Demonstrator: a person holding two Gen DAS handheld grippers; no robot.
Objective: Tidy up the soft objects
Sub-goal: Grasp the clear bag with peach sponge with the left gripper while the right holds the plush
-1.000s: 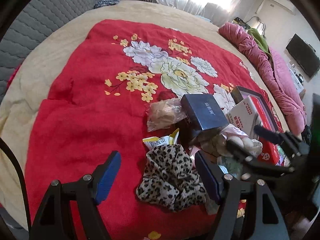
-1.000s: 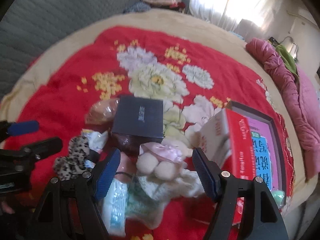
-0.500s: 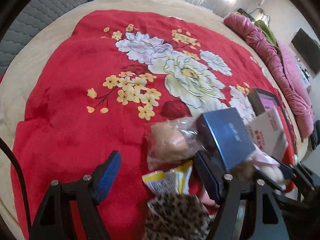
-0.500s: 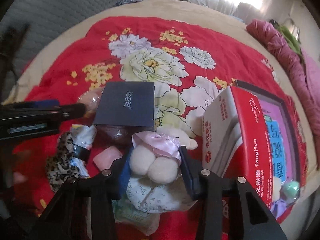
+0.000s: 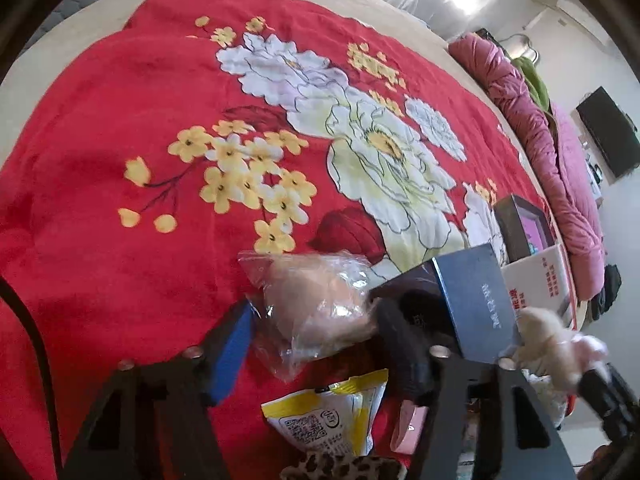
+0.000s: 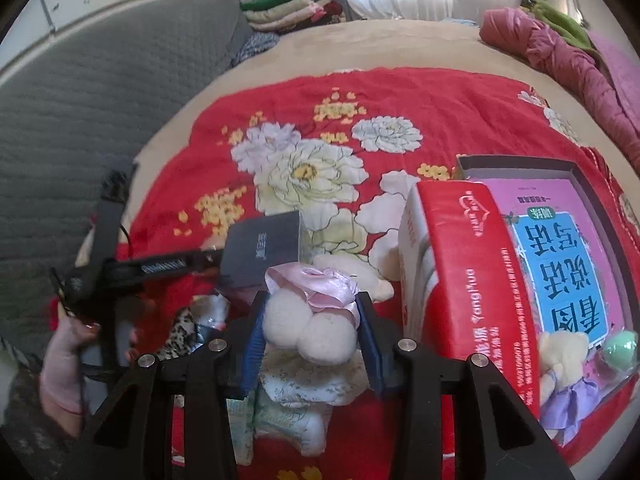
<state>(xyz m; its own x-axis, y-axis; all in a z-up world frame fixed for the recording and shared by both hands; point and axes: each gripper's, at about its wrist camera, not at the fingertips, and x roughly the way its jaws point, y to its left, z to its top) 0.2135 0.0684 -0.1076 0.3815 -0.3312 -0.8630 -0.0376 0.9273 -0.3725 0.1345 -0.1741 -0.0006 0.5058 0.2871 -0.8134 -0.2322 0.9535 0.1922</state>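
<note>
The right gripper (image 6: 310,342) is clenching the cream plush toy (image 6: 310,330); the left gripper's (image 5: 316,344) fingers are closing around the bagged toy (image 5: 320,312), not yet pressing. Only the right view shows the open box (image 6: 520,166) at three o'clock holding a teddy (image 6: 562,354).

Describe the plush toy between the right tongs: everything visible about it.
The plush toy is cream-white and fuzzy, two rounded lumps facing the camera, with a shiny pink satin frill across the top. The right tongs grip it, blue pads pressing both sides. It sits above a floral fabric bundle, in front of a dark blue box. Its face is hidden.
</note>
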